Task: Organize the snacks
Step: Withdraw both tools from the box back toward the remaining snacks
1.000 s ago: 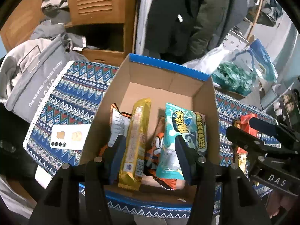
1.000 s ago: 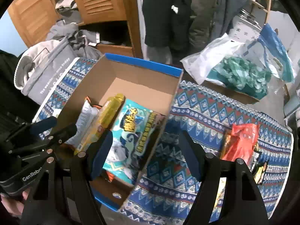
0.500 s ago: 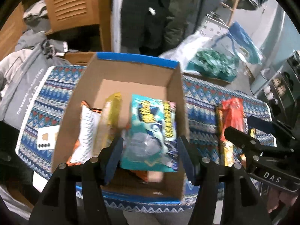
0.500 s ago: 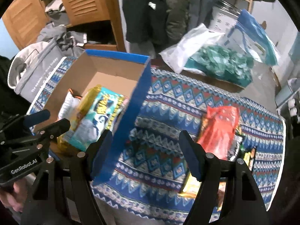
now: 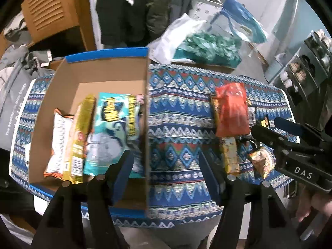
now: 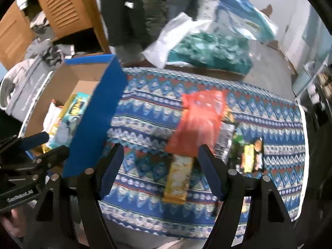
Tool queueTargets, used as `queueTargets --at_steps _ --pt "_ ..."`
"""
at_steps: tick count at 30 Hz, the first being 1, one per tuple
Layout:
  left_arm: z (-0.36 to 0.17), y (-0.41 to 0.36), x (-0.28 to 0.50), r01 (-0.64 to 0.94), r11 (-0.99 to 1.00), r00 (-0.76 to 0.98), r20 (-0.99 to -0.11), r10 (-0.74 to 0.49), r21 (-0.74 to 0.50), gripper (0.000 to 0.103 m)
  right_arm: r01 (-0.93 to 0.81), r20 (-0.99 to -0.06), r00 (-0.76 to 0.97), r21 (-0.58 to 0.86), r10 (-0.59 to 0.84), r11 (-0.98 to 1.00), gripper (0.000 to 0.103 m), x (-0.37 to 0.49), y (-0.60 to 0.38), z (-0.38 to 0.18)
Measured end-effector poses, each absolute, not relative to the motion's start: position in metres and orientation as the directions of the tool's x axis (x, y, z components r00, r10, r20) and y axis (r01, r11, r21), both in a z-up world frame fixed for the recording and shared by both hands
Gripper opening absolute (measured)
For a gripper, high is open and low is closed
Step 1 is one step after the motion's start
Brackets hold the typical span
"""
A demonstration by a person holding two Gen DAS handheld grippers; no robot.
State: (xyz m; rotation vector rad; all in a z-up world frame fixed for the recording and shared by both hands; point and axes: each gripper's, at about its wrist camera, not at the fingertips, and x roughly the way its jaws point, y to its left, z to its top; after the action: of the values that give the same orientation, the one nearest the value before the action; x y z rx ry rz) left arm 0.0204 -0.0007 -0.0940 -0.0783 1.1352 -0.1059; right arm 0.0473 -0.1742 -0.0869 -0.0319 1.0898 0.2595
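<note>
A blue-rimmed cardboard box (image 5: 99,70) (image 6: 97,112) stands on the left of the patterned tablecloth (image 5: 178,103) (image 6: 149,108). It holds a teal snack bag (image 5: 112,128), a yellow packet (image 5: 79,137) and a white-and-orange bag (image 5: 58,143). On the cloth to the right lie a red bag (image 5: 232,110) (image 6: 199,120), a yellow bar (image 5: 230,155) (image 6: 178,178) and small packets (image 6: 251,155). My left gripper (image 5: 166,172) is open and empty over the box's right wall. My right gripper (image 6: 159,170) is open and empty above the yellow bar.
A white plastic bag with green contents (image 5: 203,47) (image 6: 205,51) lies beyond the table's far edge. Grey clothing (image 5: 14,87) hangs at the left. A wooden cupboard (image 5: 51,12) and dark coats (image 5: 128,10) stand behind. Shelves (image 5: 307,62) are at the right.
Both grippers have swung right, from over the box toward the loose snacks on the cloth. Both stayed open and empty.
</note>
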Motion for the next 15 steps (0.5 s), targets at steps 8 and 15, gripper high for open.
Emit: queueTargets --at_steps 8,15 --pt "-0.101 -0.041 0.021 0.098 0.992 0.394 -0.912 -0.111 -0.079 0.068 -0.143 -0.882 0.445 0.104 0.158 0.984 0.076 0.039 -0.229 -0.095" --pt "-0.12 -0.071 0.022 0.12 0.992 0.361 -0.929 -0.082 -0.041 0.072 -0.085 -0.89 0.442 0.086 0.114 0.993 0.081 0.033 -0.269 -0.107"
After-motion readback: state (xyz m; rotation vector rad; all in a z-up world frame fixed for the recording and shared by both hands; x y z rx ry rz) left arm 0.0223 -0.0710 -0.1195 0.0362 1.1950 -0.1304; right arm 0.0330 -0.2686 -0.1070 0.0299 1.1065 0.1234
